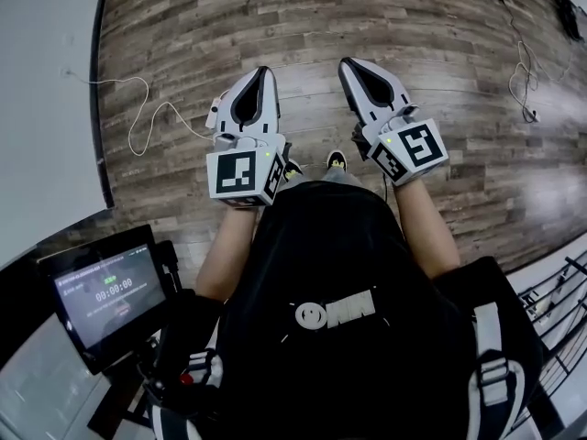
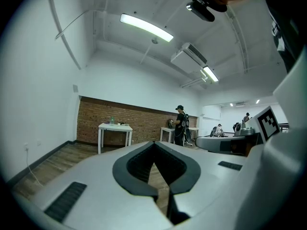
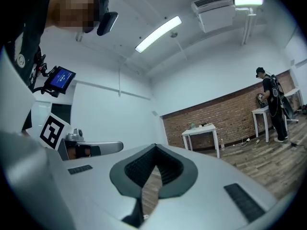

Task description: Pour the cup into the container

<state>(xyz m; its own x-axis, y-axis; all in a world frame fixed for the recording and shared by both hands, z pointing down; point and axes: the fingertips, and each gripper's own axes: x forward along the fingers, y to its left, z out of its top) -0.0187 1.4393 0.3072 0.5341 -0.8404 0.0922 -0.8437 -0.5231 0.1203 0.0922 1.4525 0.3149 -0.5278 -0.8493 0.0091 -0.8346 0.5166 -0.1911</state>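
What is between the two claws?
Just bare wooden floor between the left claw and the right claw, in the head view.

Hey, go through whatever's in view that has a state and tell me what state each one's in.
Left gripper: shut, empty, held level.
Right gripper: shut, empty, held level.
Screen: on, showing a timer.
Ceiling light: lit.
White table: standing upright.
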